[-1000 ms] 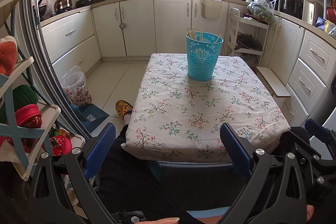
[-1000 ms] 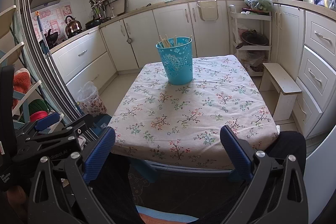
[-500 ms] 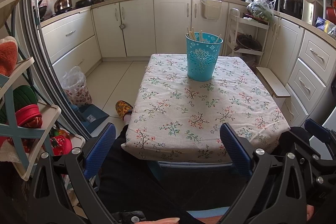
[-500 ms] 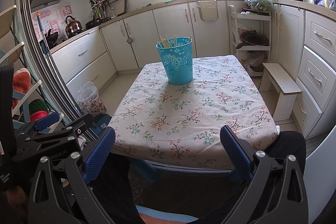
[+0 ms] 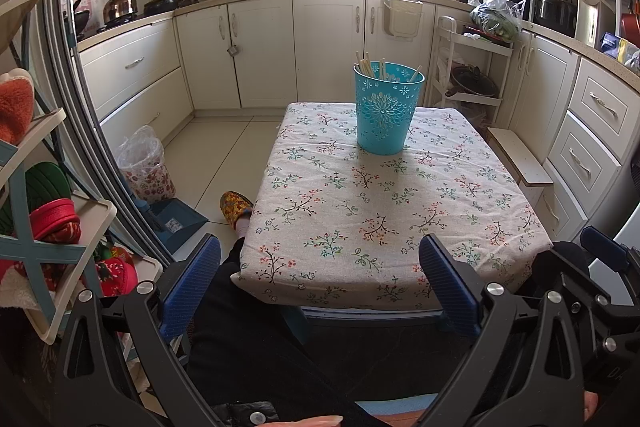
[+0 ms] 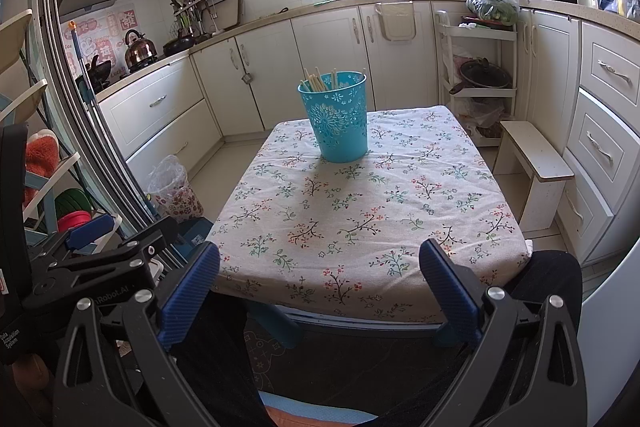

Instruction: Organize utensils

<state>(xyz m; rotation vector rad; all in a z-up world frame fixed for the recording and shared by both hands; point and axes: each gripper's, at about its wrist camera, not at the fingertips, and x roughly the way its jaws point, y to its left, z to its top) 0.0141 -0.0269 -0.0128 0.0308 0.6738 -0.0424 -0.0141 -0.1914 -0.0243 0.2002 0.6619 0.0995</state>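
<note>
A turquoise cup-shaped holder [image 5: 385,111] stands upright at the far end of the table with the floral cloth [image 5: 380,211]. Several pale chopsticks [image 5: 366,63] stick up out of it. It also shows in the right wrist view [image 6: 336,117] with the chopsticks [image 6: 316,81]. My left gripper [image 5: 320,285] is open and empty, held off the table's near edge, far from the holder. My right gripper [image 6: 320,287] is open and empty at the near edge too. The left gripper's body shows at the left of the right wrist view [image 6: 92,259].
A small white stool [image 6: 536,163] stands right of the table. White cabinets [image 5: 280,51] ring the room. A lined waste bin [image 5: 146,167] and a blue dustpan [image 5: 176,223] sit on the floor at left. A shoe rack [image 5: 36,207] is close at left. The person's legs are under the near edge.
</note>
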